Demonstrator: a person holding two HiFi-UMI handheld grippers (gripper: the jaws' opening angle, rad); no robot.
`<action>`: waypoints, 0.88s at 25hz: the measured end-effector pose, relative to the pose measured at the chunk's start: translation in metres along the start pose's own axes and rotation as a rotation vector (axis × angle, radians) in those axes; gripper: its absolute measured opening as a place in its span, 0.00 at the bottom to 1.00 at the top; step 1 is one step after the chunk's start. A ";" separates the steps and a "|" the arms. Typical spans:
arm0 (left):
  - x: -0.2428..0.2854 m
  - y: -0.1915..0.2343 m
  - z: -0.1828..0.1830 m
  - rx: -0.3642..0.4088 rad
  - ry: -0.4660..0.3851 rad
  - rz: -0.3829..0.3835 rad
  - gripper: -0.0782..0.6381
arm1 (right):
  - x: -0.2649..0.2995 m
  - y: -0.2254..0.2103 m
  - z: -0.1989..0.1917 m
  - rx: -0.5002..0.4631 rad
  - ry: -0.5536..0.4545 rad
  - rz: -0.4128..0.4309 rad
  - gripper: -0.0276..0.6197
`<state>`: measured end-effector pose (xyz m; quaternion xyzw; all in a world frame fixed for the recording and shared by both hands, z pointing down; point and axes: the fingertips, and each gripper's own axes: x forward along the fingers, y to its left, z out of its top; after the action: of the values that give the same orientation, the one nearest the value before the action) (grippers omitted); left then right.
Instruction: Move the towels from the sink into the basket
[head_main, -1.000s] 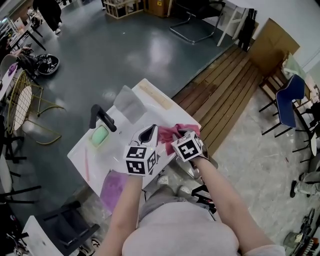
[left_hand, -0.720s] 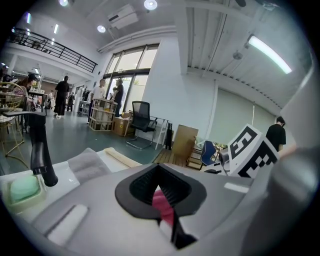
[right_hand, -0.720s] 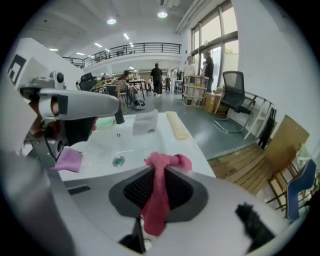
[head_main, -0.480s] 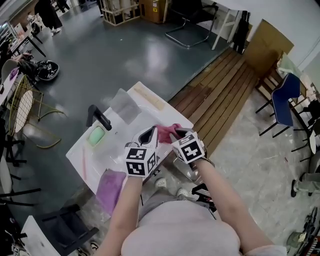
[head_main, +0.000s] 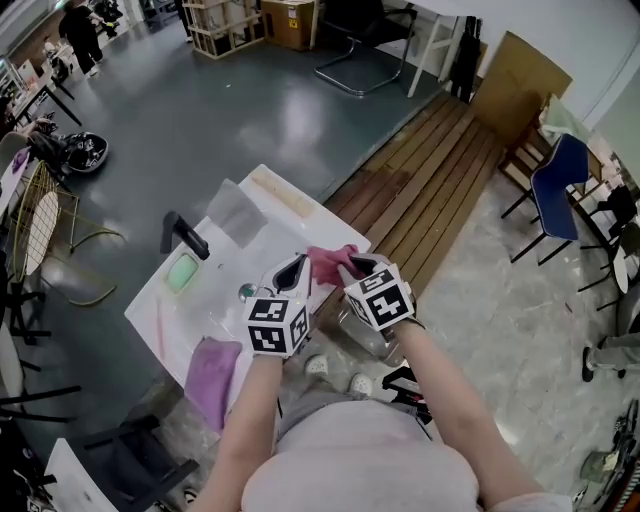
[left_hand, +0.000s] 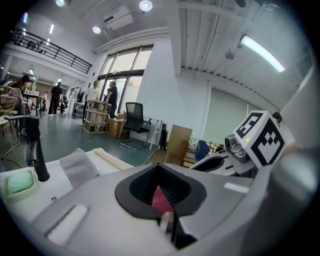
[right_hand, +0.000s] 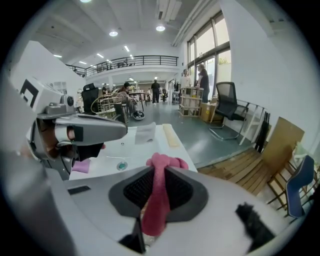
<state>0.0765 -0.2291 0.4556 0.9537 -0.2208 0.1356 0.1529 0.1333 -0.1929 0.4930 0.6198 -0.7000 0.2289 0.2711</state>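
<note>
My right claw (right_hand: 159, 186) is clamped on the pink towel (head_main: 330, 262), which bunches up just past its tips. My left claw (left_hand: 161, 192) pinches a corner of the same towel, close beside the right one. A lilac towel (head_main: 212, 372) hangs over the sink (head_main: 215, 290) rim, back and to the left of my left claw

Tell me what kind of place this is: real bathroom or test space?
Likely an open lab or workshop hall: freestanding sink counter on bare grey floor, office chair nearby, railed mezzanine overhead.
</note>
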 end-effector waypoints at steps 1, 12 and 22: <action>0.001 -0.003 -0.002 -0.002 0.002 -0.003 0.11 | -0.004 -0.002 -0.002 0.005 -0.005 -0.006 0.15; 0.010 -0.042 -0.016 -0.002 0.027 -0.057 0.11 | -0.046 -0.031 -0.036 0.083 -0.014 -0.075 0.15; 0.031 -0.085 -0.020 0.043 0.054 -0.139 0.11 | -0.071 -0.056 -0.068 0.161 -0.003 -0.129 0.15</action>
<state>0.1386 -0.1609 0.4644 0.9658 -0.1468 0.1548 0.1472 0.2018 -0.1026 0.4962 0.6838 -0.6382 0.2658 0.2335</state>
